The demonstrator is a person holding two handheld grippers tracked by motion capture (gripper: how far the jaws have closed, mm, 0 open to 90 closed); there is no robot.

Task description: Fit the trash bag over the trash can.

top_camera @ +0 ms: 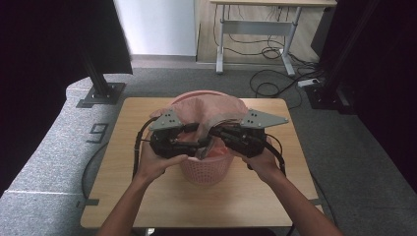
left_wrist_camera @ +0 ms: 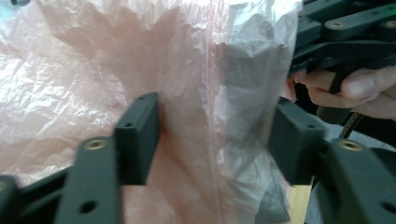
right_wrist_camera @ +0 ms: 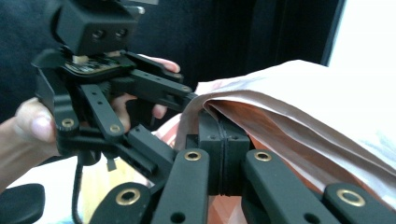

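Fitting a liner to a bin. A pink plastic bag is draped over the mouth of a pink perforated basket standing near the middle of the tabletop, somewhat toward its far edge. The right gripper has its jaws pressed together, pinching a fold of the bag at the near rim. The left gripper stands with its jaws half spread, a pleat of the film between them but no pad yet pressing on it.

To do this step well, the left gripper should probably close on a single layer of film beside the right one's pinch, not on the bunched pleat. The two would then draw apart along the rim, keeping the film low and lightly taut so the mouth opens without tearing or tipping the light basket.
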